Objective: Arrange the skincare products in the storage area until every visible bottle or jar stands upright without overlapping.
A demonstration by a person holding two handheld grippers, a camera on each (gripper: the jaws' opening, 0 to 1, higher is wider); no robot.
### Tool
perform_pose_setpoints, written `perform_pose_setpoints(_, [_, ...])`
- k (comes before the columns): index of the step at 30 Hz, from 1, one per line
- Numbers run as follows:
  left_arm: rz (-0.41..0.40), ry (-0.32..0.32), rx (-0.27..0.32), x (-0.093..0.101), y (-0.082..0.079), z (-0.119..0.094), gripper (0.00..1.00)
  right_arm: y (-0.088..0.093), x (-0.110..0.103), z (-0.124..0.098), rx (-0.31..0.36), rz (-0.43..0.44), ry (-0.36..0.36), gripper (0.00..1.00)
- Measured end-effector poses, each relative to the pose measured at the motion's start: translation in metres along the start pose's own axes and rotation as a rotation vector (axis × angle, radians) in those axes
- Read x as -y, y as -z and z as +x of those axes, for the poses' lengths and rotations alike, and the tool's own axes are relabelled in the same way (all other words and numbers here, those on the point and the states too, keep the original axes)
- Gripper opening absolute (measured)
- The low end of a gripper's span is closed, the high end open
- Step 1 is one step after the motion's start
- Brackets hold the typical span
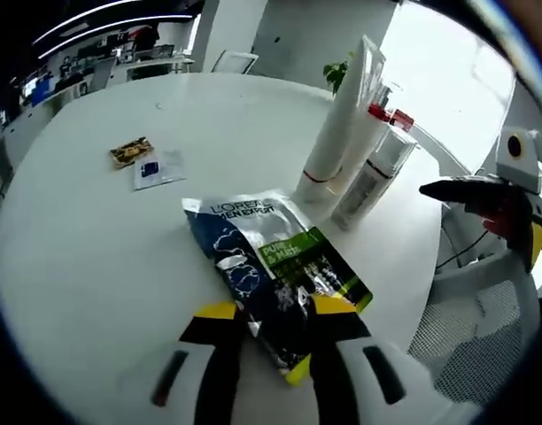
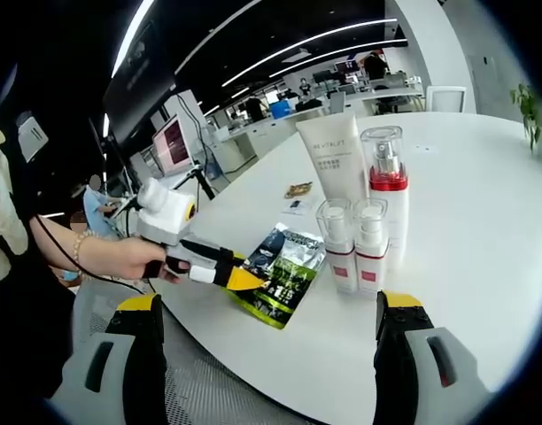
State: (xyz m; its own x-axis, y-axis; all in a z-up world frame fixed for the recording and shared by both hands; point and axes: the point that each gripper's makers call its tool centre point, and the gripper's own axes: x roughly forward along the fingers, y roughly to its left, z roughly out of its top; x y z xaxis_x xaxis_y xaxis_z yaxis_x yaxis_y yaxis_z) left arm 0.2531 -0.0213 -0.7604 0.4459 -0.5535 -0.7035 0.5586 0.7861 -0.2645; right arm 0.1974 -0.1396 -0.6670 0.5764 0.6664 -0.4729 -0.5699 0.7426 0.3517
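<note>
sachet point(image 1: 275, 270) between left gripper point(image 1: 275, 314) fingers

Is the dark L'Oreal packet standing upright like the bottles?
No, the L'Oreal packet lies flat on the white table, while the white tube and bottles beside it stand upright.

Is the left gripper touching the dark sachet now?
Touching. In the left gripper view, the left gripper has its yellow-tipped jaws on both sides of the sachet's near end.

Sachet point(image 1: 275, 270) lies flat beside upright bottles point(image 2: 352, 243).
</note>
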Motion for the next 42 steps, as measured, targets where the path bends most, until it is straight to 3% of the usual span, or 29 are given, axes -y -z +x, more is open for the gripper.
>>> perform_pose_setpoints(25, [0.031,-0.025,-0.009,-0.005,-0.002,-0.008,0.32,0.001,0.0,0.0,-0.008,-0.005,0.0,1.0])
perform_pose_setpoints(36, [-0.006,-0.075,0.019,-0.024,-0.001,-0.03,0.53,0.001,-0.002,0.0,-0.006,-0.01,0.001,1.0])
perform_pose_setpoints(42, [-0.015,-0.079,0.094,-0.019,-0.013,-0.049,0.68,0.0,-0.001,-0.001,0.001,-0.016,0.002,1.0])
